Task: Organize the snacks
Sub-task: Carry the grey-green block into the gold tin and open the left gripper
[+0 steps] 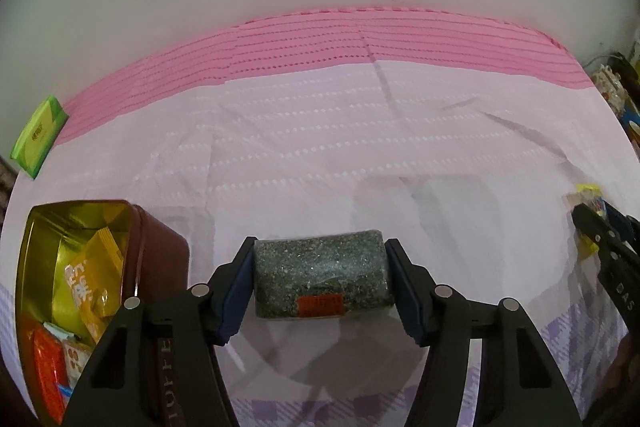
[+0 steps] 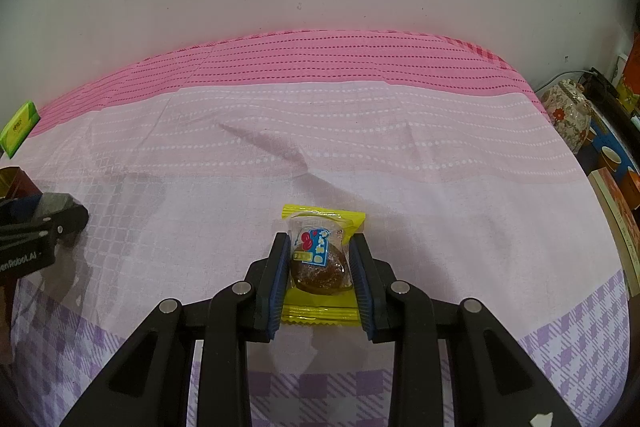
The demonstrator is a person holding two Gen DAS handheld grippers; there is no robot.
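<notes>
Left wrist view: left gripper closed on the dark speckled snack pack.
Right gripper pinches the yellow-edged pastry packet on the table. Lift both squarely; I'd carry the dark pack over the open tin at left, release low among the snacks inside.

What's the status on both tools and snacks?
Left tool clamped on dark seed bar. Right tool clamped on yellow-wrapped cake. Tin open, nothing blocking.
</notes>
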